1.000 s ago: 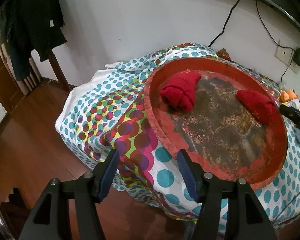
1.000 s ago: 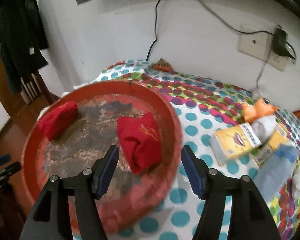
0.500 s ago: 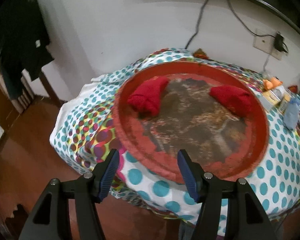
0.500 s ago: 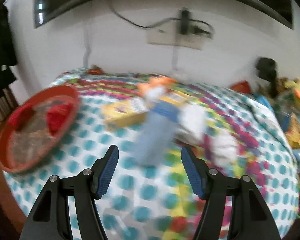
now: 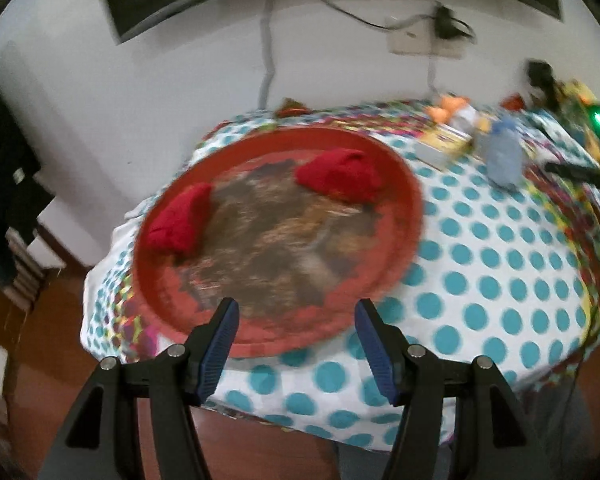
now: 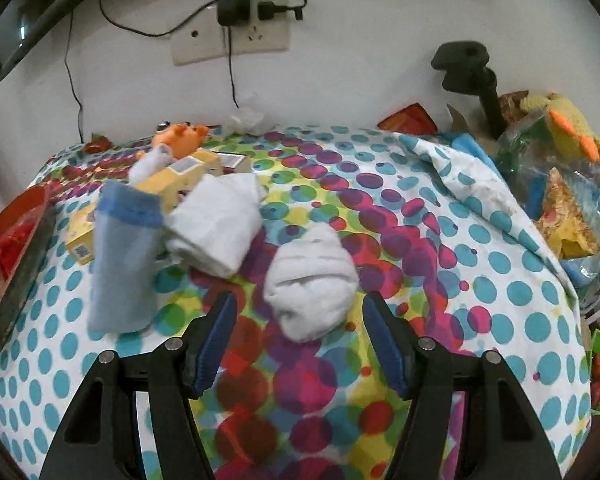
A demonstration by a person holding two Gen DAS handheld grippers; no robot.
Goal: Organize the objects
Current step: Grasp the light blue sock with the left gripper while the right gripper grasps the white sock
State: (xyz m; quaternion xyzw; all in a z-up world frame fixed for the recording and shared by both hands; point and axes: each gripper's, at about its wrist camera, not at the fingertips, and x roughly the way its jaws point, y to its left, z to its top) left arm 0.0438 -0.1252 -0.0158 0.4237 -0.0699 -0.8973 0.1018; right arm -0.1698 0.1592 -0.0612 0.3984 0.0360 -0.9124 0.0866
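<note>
We find the right gripper (image 6: 296, 340) wide and empty, lined up on the rolled white sock (image 6: 310, 282) on the desk (image 6: 480, 320), presumably bound for the red tray (image 5: 396, 168), where the left gripper (image 5: 296, 344) waits equally wide.

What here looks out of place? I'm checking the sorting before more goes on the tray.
The red tray holds two red bundles, but the white bundles and the blue one lie loose on the dotted cloth. The tray's middle looks worn and blotchy. Both tongs are open and empty.
</note>
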